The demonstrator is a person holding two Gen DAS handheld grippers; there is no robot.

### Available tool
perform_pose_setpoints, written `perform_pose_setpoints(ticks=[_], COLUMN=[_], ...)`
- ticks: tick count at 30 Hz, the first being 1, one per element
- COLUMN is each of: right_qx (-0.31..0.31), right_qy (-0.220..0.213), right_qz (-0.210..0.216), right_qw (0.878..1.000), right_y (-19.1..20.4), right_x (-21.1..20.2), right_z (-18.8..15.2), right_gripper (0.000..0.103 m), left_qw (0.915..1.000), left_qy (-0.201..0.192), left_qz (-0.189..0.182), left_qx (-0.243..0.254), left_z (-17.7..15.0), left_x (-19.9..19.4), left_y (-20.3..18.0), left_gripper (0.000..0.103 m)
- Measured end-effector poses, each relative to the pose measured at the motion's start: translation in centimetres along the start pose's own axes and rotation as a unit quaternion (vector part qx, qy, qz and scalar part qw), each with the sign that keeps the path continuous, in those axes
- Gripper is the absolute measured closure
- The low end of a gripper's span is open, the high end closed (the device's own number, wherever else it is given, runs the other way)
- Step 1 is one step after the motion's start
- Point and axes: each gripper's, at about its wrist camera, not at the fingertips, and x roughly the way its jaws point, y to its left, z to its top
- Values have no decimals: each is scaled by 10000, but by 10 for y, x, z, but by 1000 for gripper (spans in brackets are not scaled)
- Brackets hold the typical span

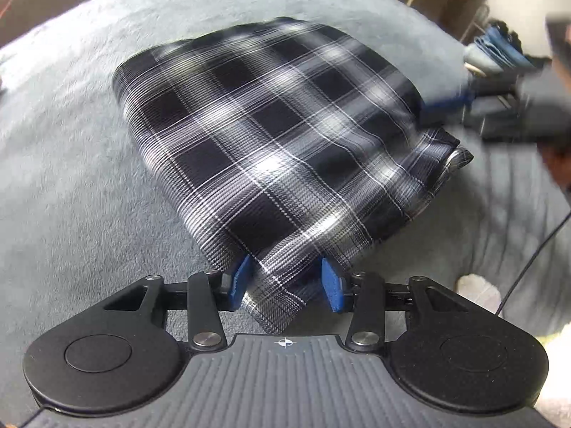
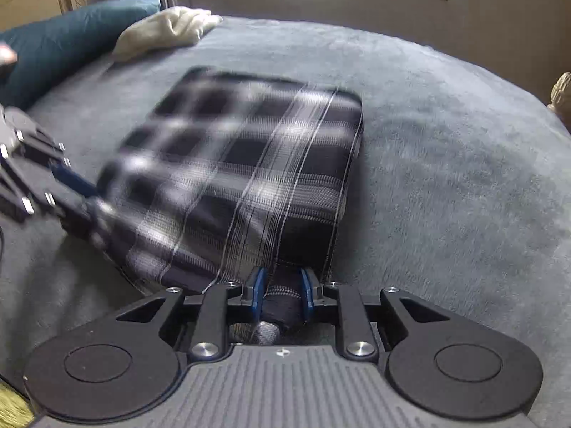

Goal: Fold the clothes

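On the grey fleece blanket (image 1: 71, 149) covering the bed lies a folded black-and-white plaid garment (image 1: 271, 135), a thick rectangular bundle. The left tongs (image 1: 285, 281) stand fairly wide apart, with a corner of the plaid cloth lying between the blue pads (image 1: 239, 280); whether the pads are pressing the fabric I cannot tell. The right tongs (image 2: 282, 294) are drawn close together, pinching a bunched edge of the same garment (image 2: 249, 164) between their blue pads (image 2: 257, 285). In the right wrist view the left tongs (image 2: 76, 185) show blurred at the garment's far left edge. Near the head of the bed rest a teal pillow (image 2: 67, 35) and a cream-coloured cloth (image 2: 167, 28), well apart from the bundle.
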Motion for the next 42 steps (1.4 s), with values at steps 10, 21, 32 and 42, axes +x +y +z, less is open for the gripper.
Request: perform_pose_setpoints(ticks=[10, 21, 32, 42], right_qx=[789, 1752, 1627, 1514], right_qy=[-860, -684, -424, -30], right_qz=[-25, -12, -617, -752], right_qw=[9932, 9822, 9838, 9856], right_y=[-26, -46, -49, -43], right_x=[36, 56, 85, 113], right_z=[69, 100, 102, 110], right_gripper=[79, 80, 81, 81], left_qw=[9986, 9996, 9994, 9990], left_qy=[-37, -148, -150, -203], left_qz=[20, 182, 34, -52], left_qx=[-530, -154, -316, -406], left_z=[1, -8, -10, -17], left_x=[7, 10, 8, 4], left_y=[0, -18, -16, -12], left_gripper=[52, 44, 40, 40])
